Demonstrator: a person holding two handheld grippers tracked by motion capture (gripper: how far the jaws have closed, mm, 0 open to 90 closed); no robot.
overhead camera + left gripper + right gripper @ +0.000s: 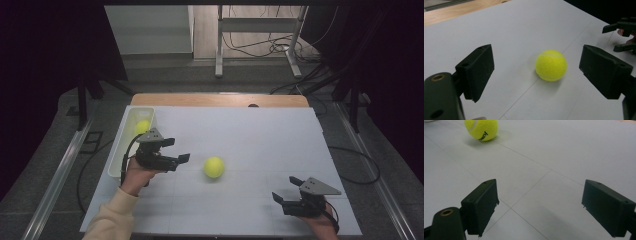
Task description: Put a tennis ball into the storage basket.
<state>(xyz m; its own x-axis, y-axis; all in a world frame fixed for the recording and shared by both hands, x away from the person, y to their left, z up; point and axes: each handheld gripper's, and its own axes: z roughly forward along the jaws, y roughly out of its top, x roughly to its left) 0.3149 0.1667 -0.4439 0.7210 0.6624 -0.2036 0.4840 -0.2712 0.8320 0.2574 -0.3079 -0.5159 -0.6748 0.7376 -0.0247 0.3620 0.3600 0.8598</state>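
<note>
A yellow tennis ball (214, 167) lies alone on the white table sheet (250, 135), a little left of centre. My left gripper (177, 150) stands open just to the ball's left and points at it; in the left gripper view the ball (551, 65) sits ahead of the wide-apart jaws, touching neither. A second yellow ball (142, 126) rests in a white bin (123, 150) at the table's left edge. My right gripper (286, 189) is open near the front right, empty, with the ball (481, 129) far off in its view.
The white sheet covers a wooden table whose far edge (220, 99) shows bare. A metal stand (260, 30) and loose cables (310, 75) lie on the floor beyond. The other gripper (621, 35) shows at the right edge of the left gripper view.
</note>
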